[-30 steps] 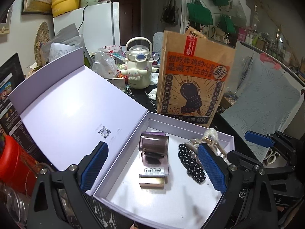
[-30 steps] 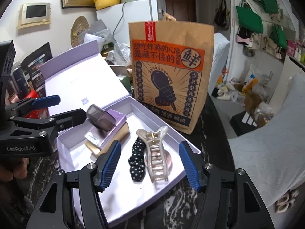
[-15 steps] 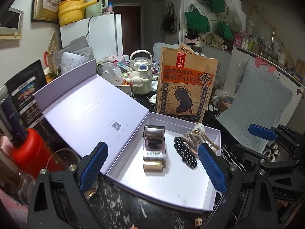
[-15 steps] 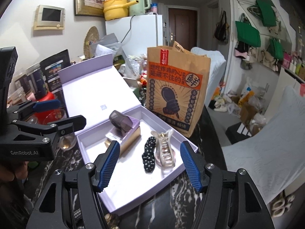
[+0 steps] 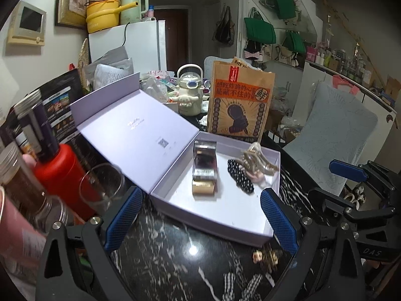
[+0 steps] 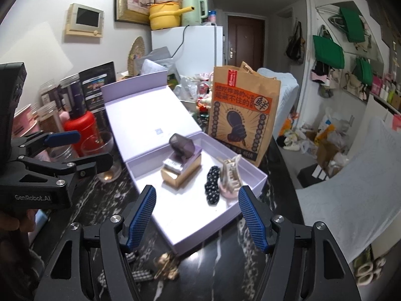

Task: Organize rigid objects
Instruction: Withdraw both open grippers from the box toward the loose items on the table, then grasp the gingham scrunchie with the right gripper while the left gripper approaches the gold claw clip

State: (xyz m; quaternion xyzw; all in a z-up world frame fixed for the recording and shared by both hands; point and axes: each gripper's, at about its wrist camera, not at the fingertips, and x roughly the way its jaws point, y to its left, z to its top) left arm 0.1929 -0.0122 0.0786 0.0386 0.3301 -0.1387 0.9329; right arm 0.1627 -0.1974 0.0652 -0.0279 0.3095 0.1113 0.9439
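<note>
Right wrist view: right gripper (image 6: 196, 215) and left gripper (image 6: 82, 150) both gape wide, holding nothing.

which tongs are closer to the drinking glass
Left. The left tongs hang right beside the glass; the right tongs sit across the open box from it.

Black plastic gripper frames, silver screws, blue textured pads on fingers (image 6: 141, 219), white lettering.

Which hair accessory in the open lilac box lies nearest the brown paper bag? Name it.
The beige claw hair clip, on the bag's side of the lilac box. The black polka-dot hair piece lies alongside it, one place further from the brown paper bag.
</note>
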